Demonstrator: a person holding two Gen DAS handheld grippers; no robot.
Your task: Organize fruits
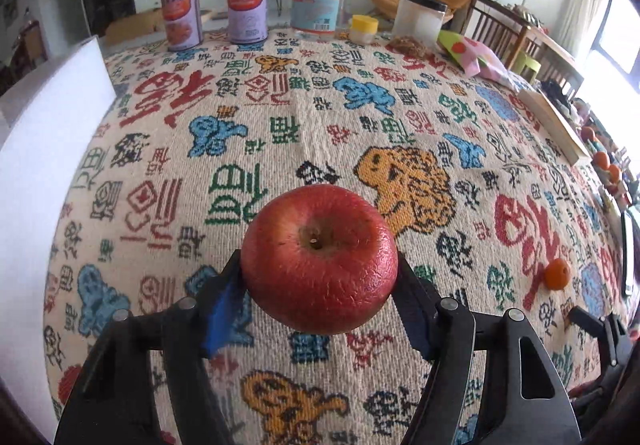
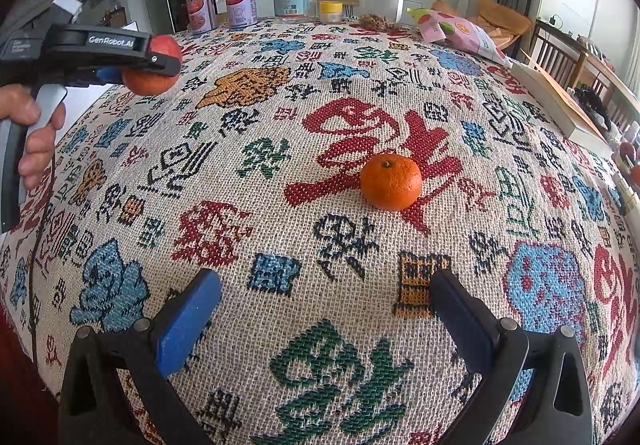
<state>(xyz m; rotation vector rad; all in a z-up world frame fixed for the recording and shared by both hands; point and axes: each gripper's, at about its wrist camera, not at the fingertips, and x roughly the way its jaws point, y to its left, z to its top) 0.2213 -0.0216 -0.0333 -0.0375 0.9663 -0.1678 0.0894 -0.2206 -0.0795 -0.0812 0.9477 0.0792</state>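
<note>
A: While the left hand-held gripper (image 1: 320,277) clamps the wrinkled red apple (image 1: 319,259) clear above the worktop (image 1: 400,117), right hand-held gripper (image 2: 326,309) hangs empty, jaws wide.

B: Carry step, I'd say. Small round orange mandarin (image 2: 391,181) sits just ahead on the woven character-print cloth.

A: Next needs a drop spot; none obvious. Jars, tins at far edge, TV behind.

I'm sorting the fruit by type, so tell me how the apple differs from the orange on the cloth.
The apple is red; the orange is orange. The apple is clamped off the tablecloth in the left gripper; the orange rests on it, untouched, ahead of the open right gripper. The apple's skin looks finely wrinkled, the orange's smoother. Both are round, stem end up.
</note>
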